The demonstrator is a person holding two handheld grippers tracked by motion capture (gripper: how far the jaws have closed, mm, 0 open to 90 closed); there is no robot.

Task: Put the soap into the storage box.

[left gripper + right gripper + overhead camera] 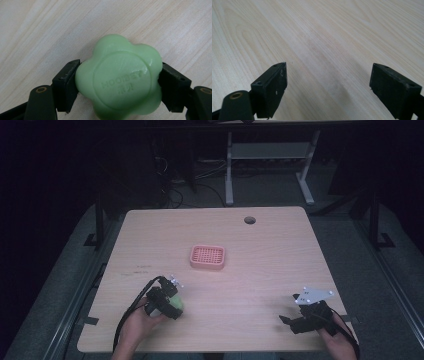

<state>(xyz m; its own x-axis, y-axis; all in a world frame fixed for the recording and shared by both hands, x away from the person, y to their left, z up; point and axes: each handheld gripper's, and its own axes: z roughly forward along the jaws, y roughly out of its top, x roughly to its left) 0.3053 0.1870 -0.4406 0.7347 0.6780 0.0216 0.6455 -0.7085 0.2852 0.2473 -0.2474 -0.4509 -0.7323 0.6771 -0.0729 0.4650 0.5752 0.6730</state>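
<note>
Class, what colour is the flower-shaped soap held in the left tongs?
Pale green. The soap shows best in the left gripper view, clamped between the left tongs.

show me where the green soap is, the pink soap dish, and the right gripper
green soap (120,80): left gripper view, on its embossed top face.
pink soap dish (207,257): high view, on its grid top.
right gripper (328,87): right gripper view, midway between its open jaws.
</note>
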